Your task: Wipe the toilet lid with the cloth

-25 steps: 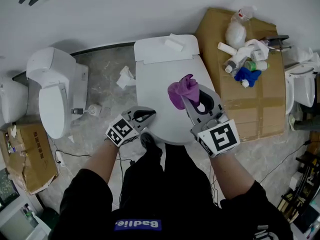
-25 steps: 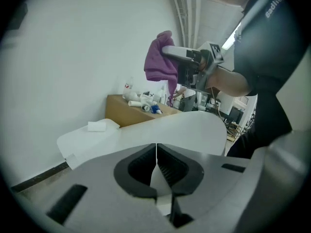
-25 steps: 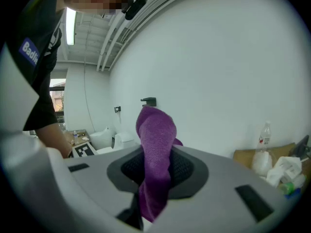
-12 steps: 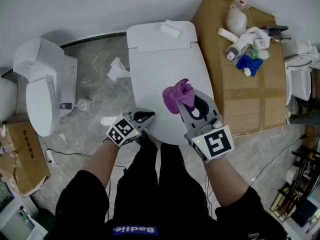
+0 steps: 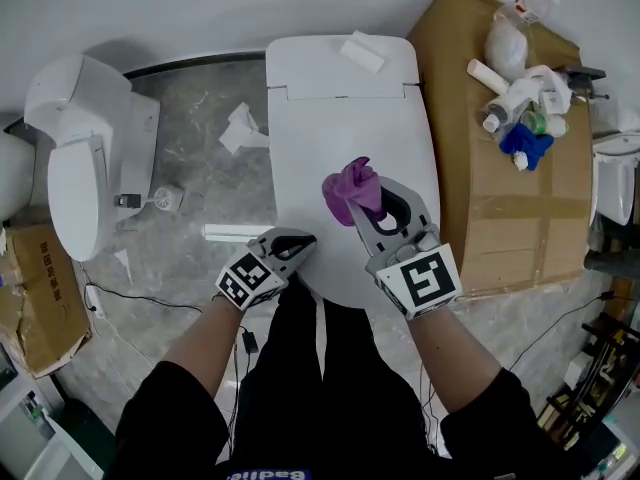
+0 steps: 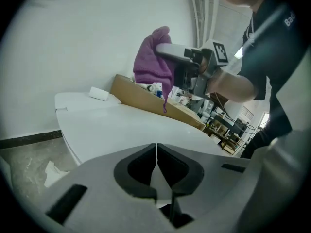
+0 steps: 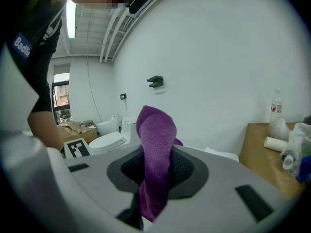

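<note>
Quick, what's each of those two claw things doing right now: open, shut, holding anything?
Left gripper: shut, nothing between its jaws.
Right gripper: shut on the purple cloth.

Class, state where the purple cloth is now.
In the head view, the purple cloth is clamped in the right gripper, above the closed white toilet lid.

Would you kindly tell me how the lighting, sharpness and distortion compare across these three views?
Head view: even light, sharp, toilet lid without glare. Left gripper view: strong fisheye bending, dark corners. Right gripper view: fisheye as well, ceiling lamp glaring, cloth fairly sharp.
</note>
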A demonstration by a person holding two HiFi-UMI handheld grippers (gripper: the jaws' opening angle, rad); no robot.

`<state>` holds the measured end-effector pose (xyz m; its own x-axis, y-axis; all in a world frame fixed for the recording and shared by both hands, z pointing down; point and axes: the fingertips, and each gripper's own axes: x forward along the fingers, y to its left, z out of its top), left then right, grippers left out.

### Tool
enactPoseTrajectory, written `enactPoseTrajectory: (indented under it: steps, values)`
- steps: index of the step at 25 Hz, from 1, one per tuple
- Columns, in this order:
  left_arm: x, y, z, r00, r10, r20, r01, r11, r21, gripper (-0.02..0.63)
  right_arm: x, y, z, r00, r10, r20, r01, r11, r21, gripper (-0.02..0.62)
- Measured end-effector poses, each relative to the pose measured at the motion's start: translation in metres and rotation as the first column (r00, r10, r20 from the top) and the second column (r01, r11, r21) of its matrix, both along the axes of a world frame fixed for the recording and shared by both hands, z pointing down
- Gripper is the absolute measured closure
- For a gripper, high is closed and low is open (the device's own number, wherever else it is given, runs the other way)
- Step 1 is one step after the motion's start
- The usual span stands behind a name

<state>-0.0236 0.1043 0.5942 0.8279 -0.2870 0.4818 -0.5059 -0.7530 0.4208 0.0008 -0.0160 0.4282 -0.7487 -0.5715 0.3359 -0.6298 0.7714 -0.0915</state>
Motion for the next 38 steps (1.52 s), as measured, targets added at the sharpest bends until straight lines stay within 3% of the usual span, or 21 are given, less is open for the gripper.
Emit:
enactPoseTrajectory:
  steps: [9, 15, 25, 29, 34, 38]
  values:
    - [-0.037, -0.042, -0.038, 0.983, -0.154, -0.096, 0.164, 0.981, 0.102, 0.584, -0.062, -0.056, 0.086, 0.992, -0.092, -0.083, 0.092, 0.996, -0.001, 0.500]
    - [-0.063, -0.082, -0.065, 0.962, -0.223, -0.156, 0.243, 0.961, 0.130, 0.584, -0.111, -0.097, 0.144, 0.966, -0.158, -0.207, 0.163, 0.987, 0.007, 0.500]
    - [-0.101, -0.099, -0.052, 0.948, -0.292, -0.130, 0.306, 0.946, 0.110, 0.584, -0.165, -0.128, 0.220, 0.899, -0.214, -0.383, 0.233, 0.972, 0.006, 0.500]
    - [-0.096, -0.090, -0.045, 0.951, -0.284, -0.118, 0.295, 0.951, 0.089, 0.584, -0.130, -0.142, 0.230, 0.904, -0.150, -0.401, 0.157, 0.987, -0.016, 0.500]
    - [-0.070, -0.082, -0.046, 0.965, -0.232, -0.123, 0.241, 0.968, 0.064, 0.584, -0.031, -0.170, 0.241, 0.892, -0.010, -0.453, -0.010, 0.999, -0.042, 0.500]
    - [-0.051, -0.084, -0.051, 0.965, -0.227, -0.131, 0.236, 0.970, 0.055, 0.584, 0.057, -0.189, 0.249, 0.876, 0.155, -0.457, -0.214, 0.973, -0.081, 0.500]
